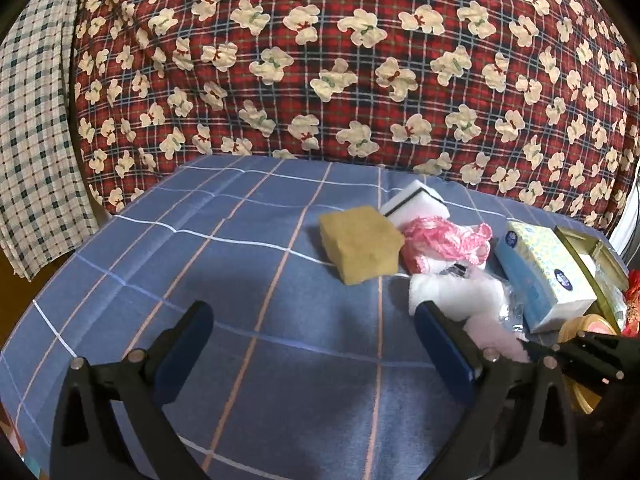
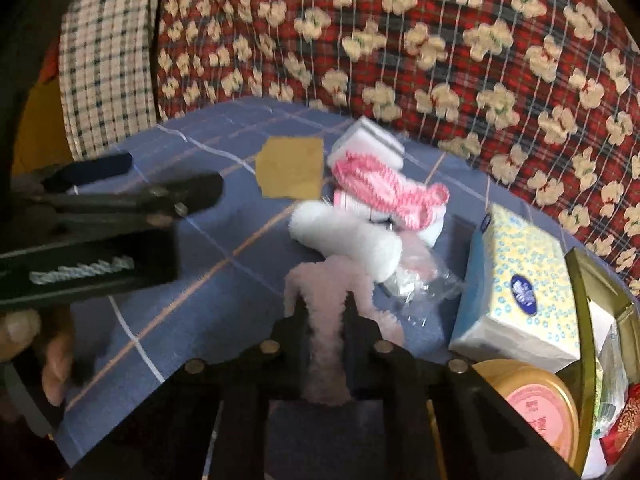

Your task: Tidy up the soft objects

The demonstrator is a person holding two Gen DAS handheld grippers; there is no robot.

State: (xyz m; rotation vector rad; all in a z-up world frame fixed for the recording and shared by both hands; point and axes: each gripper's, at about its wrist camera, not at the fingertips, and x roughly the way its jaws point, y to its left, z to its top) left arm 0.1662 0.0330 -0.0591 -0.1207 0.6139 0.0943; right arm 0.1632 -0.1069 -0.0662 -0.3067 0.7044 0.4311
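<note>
Our right gripper (image 2: 322, 312) has its fingers closed narrowly on a fuzzy pale pink strip (image 2: 326, 320), a limp plush piece that runs back between them and trails forward toward the pile. We judge it light and floppy: it will sag and drag whatever it touches, so a pinch near its middle, as now, seems safer than one at a loose end. Our left gripper (image 1: 314, 328) hovers with its fingers spread wide and nothing between them, above the bare blue checked cloth (image 1: 200, 240) that covers the surface. Just ahead lie the other soft things, bunched together: a white fluffy roll (image 2: 348, 240) touching the pink strip, a pink-and-white knitted piece (image 2: 384, 184) resting against it, a yellow sponge (image 1: 360, 244) beside that, and a white sponge with a dark stripe (image 1: 416, 200) behind. The sponges should squash and spring back, so we would take them across their flat faces; the knit may snag. To the right stand a tissue box (image 2: 520, 288), some crinkled clear plastic (image 2: 424, 296) and a round gold-rimmed tin (image 2: 536, 404). A red teddy-bear quilt (image 1: 360, 60) rises behind.
</note>
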